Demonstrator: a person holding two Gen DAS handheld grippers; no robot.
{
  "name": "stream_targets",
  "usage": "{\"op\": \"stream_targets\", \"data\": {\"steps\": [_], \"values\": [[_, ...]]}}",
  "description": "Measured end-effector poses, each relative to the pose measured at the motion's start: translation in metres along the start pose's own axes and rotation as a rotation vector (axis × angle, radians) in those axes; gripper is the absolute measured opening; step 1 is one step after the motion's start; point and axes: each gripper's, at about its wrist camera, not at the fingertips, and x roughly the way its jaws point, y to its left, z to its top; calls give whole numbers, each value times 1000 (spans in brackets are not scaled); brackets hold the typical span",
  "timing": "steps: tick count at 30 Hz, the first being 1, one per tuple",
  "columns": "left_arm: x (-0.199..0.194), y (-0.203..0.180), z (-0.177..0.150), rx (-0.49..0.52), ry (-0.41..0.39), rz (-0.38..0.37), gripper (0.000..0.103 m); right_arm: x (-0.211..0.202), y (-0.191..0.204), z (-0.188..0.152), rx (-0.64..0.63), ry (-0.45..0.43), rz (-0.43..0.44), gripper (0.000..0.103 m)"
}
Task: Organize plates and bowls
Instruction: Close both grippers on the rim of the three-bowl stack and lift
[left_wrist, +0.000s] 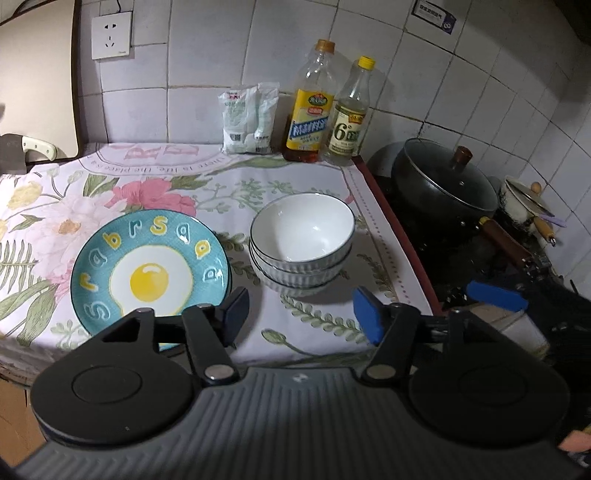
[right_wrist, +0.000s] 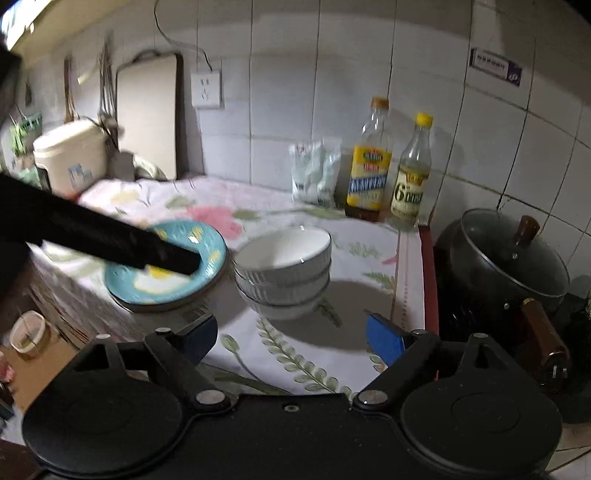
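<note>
left gripper (left_wrist: 301, 314) released and empty, right gripper (right_wrist: 301, 336) spread wide and empty, stacked bowls (left_wrist: 302, 243) beside blue plate (left_wrist: 151, 267)

Three white bowls (left_wrist: 302, 236) in one stack; two bottles (left_wrist: 309, 107); one white bag (left_wrist: 248, 118); two lidded pots (left_wrist: 445, 181).

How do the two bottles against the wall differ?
The left bottle is taller and wider than the right bottle. The left bottle has an orange cap and a yellow label; the right bottle has a yellow cap and a pale label with a large 6. Both are clear, upright, capped, and stand side by side on the floral cloth.
</note>
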Motion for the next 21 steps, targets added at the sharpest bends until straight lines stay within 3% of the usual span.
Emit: {"op": "stream_targets", "data": {"steps": [5, 10, 15, 21], "values": [[20, 11, -6, -44, -42, -24, 66, 29, -7, -18, 39, -58, 45, 90], [43, 24, -9, -162, -69, -83, 66, 68, -8, -44, 57, -119, 61, 92], [71, 34, -13, -302, -62, -120, 67, 110, -10, -62, 123, -105, 63, 93], [100, 48, -13, -428, -41, -138, 67, 138, -2, -63, 118, -166, 47, 97]]}}
